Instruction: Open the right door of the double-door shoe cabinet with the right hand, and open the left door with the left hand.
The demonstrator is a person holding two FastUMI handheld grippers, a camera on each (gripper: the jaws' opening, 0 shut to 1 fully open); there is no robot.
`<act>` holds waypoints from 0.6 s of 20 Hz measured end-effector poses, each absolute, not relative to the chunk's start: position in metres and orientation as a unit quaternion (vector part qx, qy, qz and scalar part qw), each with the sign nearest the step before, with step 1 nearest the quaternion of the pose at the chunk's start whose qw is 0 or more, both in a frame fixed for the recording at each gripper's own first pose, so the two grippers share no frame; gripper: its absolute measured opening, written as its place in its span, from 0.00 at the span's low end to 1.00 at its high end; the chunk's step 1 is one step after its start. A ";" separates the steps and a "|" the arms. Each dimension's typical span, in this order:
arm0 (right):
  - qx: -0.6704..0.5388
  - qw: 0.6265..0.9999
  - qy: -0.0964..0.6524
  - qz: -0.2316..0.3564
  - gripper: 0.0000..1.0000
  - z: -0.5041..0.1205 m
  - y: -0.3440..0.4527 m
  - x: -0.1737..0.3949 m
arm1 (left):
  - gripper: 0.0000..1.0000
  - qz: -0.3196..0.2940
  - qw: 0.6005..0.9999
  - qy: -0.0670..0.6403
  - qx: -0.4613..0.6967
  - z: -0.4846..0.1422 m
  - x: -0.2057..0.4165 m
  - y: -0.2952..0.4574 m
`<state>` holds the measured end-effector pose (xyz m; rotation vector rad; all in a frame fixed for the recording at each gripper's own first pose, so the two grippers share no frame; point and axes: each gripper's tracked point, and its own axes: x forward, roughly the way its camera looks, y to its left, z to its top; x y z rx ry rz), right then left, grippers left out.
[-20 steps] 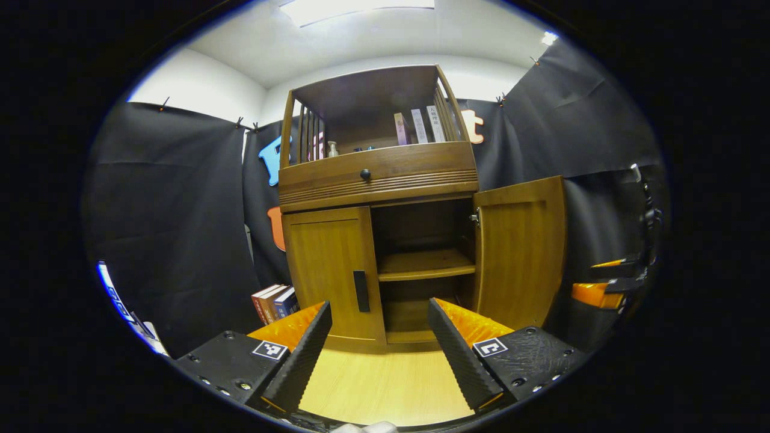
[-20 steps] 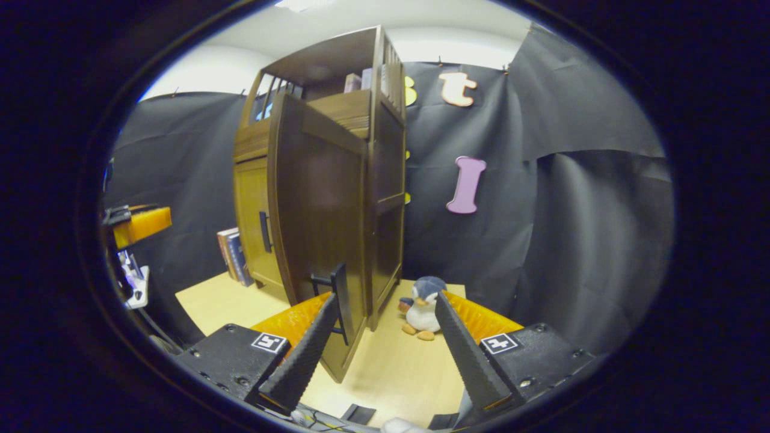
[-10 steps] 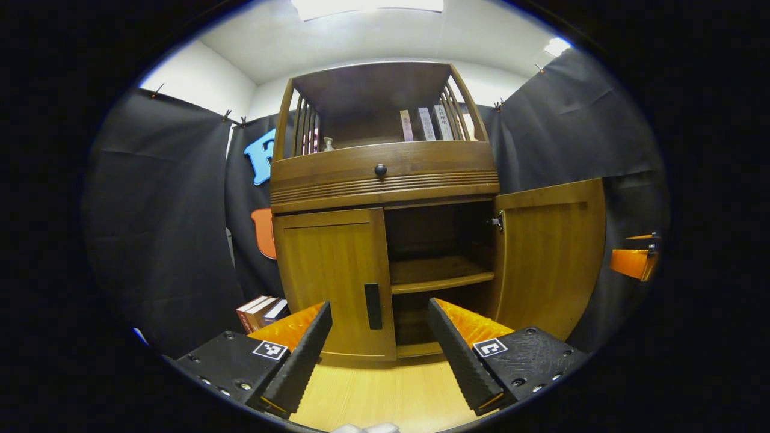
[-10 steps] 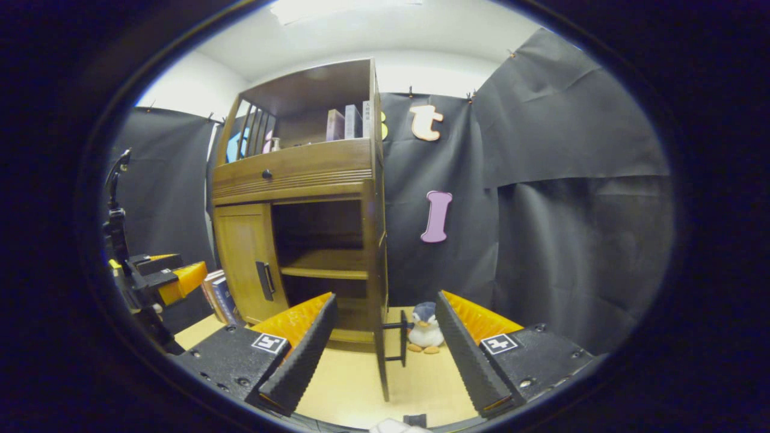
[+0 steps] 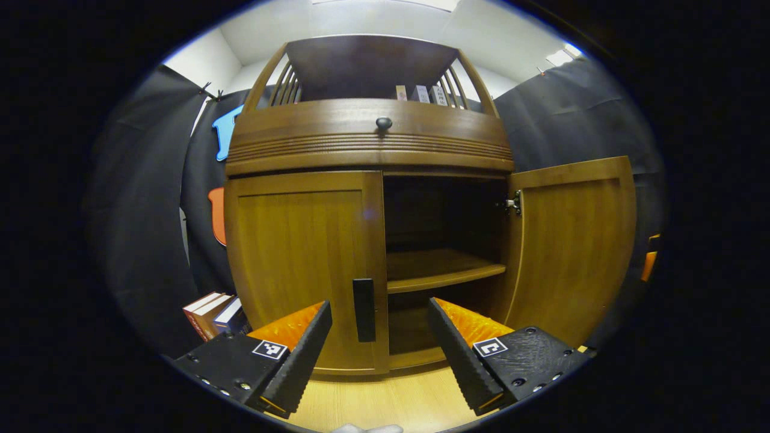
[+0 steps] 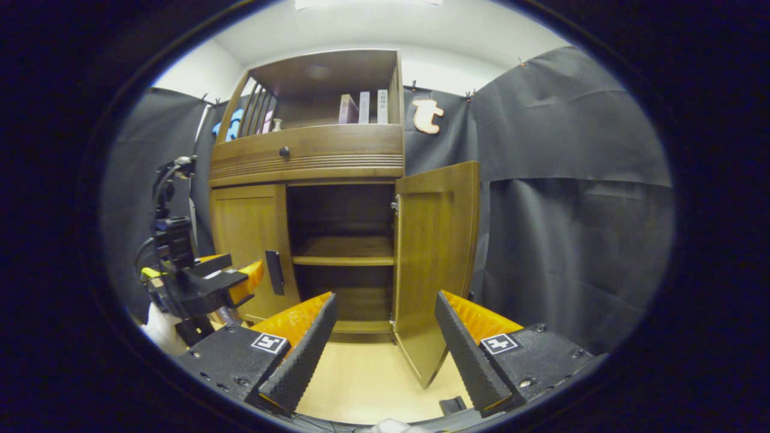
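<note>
Left door handle [image 5: 363, 310]: we see it straight ahead of the left gripper [image 5: 379, 343], framed between its spread, empty fingers, not yet touched. Its long axis runs vertical, at the inner edge of the closed left door [image 5: 304, 264]. We judge the left gripper nearer; the right gripper [image 6: 385, 343], also spread wide and empty, sits back from the right door [image 6: 436, 264], which stands swung open.
</note>
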<state>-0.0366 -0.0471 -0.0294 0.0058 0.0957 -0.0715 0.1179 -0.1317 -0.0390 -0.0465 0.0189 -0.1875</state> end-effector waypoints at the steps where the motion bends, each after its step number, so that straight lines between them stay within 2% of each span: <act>1: -0.006 0.998 0.050 -0.047 1.00 -0.028 -0.048 -0.038 | 0.96 -0.097 0.995 0.009 -0.030 -0.043 0.131 -0.134; 7: -0.030 0.993 0.059 -0.095 1.00 -0.016 -0.058 -0.039 | 0.94 -0.094 0.994 0.025 -0.049 -0.075 0.207 -0.138; 8: -0.032 0.993 0.061 -0.100 1.00 -0.016 -0.059 -0.038 | 0.82 -0.093 0.994 0.028 -0.053 -0.080 0.215 -0.139; 9: -0.033 0.992 0.065 -0.103 1.00 -0.018 -0.060 -0.038 | 0.77 -0.095 0.993 0.036 -0.057 -0.087 0.221 -0.141; 10: -0.034 0.992 0.068 -0.103 1.00 -0.020 -0.060 -0.037 | 0.92 -0.098 0.993 0.040 -0.058 -0.092 0.224 -0.141; 11: -0.035 0.991 0.071 -0.104 1.00 -0.020 -0.059 -0.035 | 0.90 -0.096 0.993 0.041 -0.056 -0.094 0.226 -0.139; 12: -0.036 0.991 0.075 -0.105 1.00 -0.023 -0.059 -0.033 | 0.60 -0.096 0.993 0.039 -0.054 -0.097 0.230 -0.138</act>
